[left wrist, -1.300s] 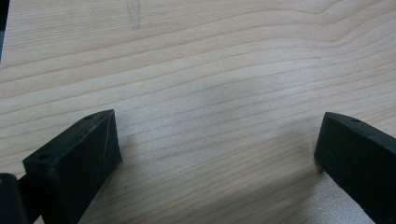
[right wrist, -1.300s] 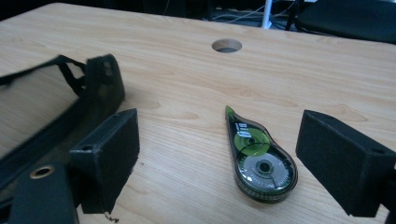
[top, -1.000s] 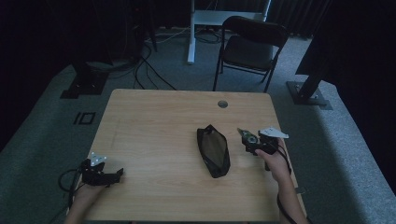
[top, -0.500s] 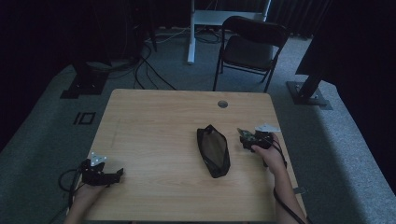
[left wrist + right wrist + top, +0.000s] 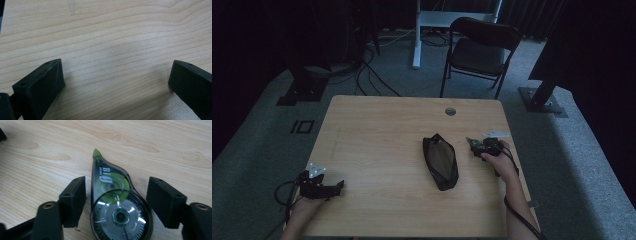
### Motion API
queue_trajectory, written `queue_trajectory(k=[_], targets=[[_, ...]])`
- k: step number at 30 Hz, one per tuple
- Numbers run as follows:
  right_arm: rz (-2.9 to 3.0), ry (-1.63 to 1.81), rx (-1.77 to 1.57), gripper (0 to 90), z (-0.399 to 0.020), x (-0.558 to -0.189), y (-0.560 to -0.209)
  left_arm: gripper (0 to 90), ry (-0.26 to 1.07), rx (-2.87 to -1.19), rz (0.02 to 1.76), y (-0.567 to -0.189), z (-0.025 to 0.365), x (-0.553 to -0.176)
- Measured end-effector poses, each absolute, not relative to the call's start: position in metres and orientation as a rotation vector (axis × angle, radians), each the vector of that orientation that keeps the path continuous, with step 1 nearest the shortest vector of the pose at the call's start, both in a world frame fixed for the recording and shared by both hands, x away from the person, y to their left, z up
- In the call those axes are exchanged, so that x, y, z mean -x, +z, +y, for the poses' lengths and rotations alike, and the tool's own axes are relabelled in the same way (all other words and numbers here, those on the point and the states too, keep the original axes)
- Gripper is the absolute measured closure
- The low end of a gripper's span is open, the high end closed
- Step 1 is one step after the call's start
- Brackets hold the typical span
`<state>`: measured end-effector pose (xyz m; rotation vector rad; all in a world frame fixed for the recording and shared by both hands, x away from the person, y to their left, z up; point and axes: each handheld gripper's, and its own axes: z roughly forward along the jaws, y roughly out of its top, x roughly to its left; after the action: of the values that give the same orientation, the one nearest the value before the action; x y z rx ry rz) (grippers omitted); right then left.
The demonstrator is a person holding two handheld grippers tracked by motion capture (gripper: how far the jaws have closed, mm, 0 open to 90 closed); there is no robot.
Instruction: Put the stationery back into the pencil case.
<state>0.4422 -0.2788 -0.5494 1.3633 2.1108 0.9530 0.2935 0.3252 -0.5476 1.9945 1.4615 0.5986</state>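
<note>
My left gripper [image 5: 337,187] rests at the near left corner of the table [image 5: 377,125], its two blocky black jaws spread wide over bare wood with nothing between them; in the left gripper view [image 5: 116,77] I see just pale, fine-grained planks under them. Further right, a little right of the table's middle, lies a black pencil pouch [image 5: 440,161], a long soft oval with a mesh-like face; I cannot tell what is inside it. Beyond it, near the far edge, a round grey cable hole [image 5: 450,111] is set in the top. Near the right edge my right gripper [image 5: 473,144] points toward the pouch, and its jaws have just been closing around the correction tape dispenser [image 5: 117,207], which lies flat on the wood between them. It is a teardrop of smoky clear plastic with green and silvery reels inside and a green tip [image 5: 96,153] pointing away from me. The pads stand beside it on either side, the left one just beside its edge, the right one with a gap, so it is not gripped.
</note>
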Motion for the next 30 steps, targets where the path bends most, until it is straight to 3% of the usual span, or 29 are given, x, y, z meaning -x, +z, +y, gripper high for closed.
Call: queue_trajectory(k=[10, 30], targets=[[2.088, 0.973, -1.413, 46.7, -0.279, -0.442, -0.548, 0.4, 0.599, -1.995, 1.462, -0.548, 0.325, -0.293], [2.043, 0.924, -1.44, 49.7, -0.274, -0.432, -0.524, 0.4, 0.599, -1.995, 1.462, -0.548, 0.325, -0.293]])
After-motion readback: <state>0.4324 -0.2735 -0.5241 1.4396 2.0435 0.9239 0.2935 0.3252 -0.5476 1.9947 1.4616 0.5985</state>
